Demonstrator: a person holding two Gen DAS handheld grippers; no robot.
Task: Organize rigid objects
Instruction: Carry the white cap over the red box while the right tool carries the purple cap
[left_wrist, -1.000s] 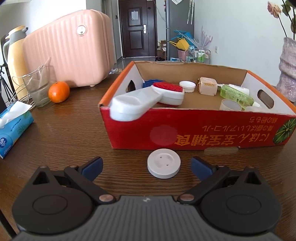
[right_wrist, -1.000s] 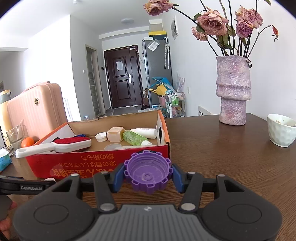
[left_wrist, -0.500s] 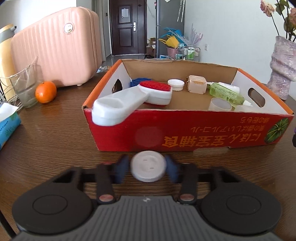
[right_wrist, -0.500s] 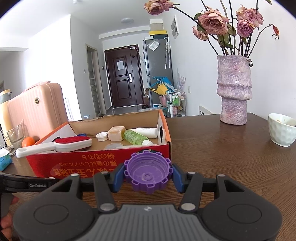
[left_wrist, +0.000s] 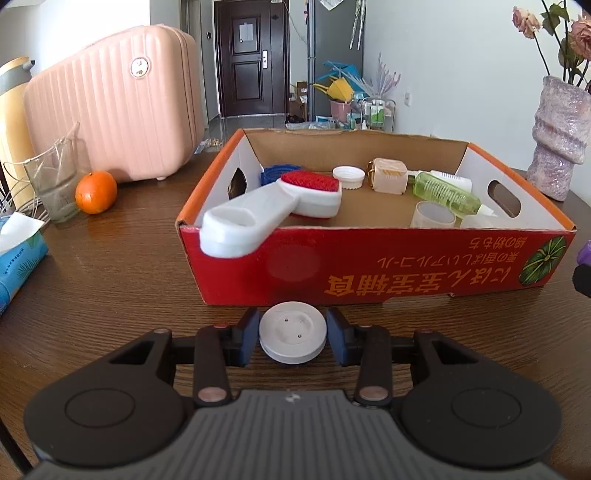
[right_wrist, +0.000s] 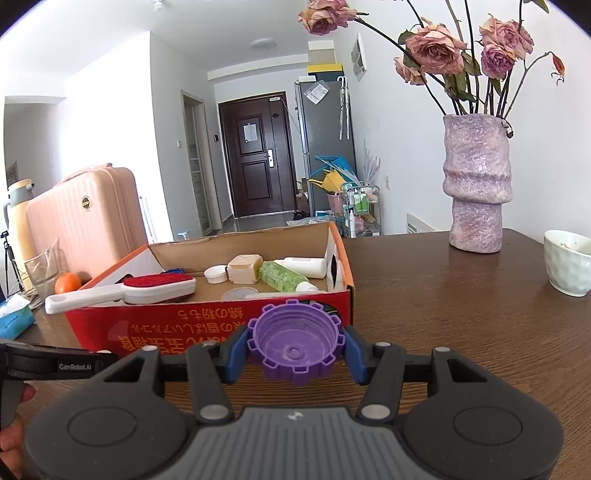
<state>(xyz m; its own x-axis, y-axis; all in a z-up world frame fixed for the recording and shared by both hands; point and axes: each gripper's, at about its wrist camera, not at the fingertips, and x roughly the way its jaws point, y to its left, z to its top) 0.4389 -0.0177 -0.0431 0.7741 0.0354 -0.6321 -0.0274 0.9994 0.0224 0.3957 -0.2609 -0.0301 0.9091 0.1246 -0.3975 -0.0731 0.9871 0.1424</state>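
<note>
Left wrist view: low in the frame's centre, the left gripper (left_wrist: 292, 336) has its blue pads pressed against both sides of a flat round white plastic disc (left_wrist: 293, 336) on the dark wooden table (left_wrist: 110, 280). Directly above it stands the red cardboard box (left_wrist: 369, 266), a white-handled red lint brush (left_wrist: 273, 210) overhanging its near left corner.

Right wrist view: at lower centre, the right gripper (right_wrist: 295, 349) clamps a purple ribbed plastic cap (right_wrist: 295, 343), open side up, before the box's near right corner.
</note>
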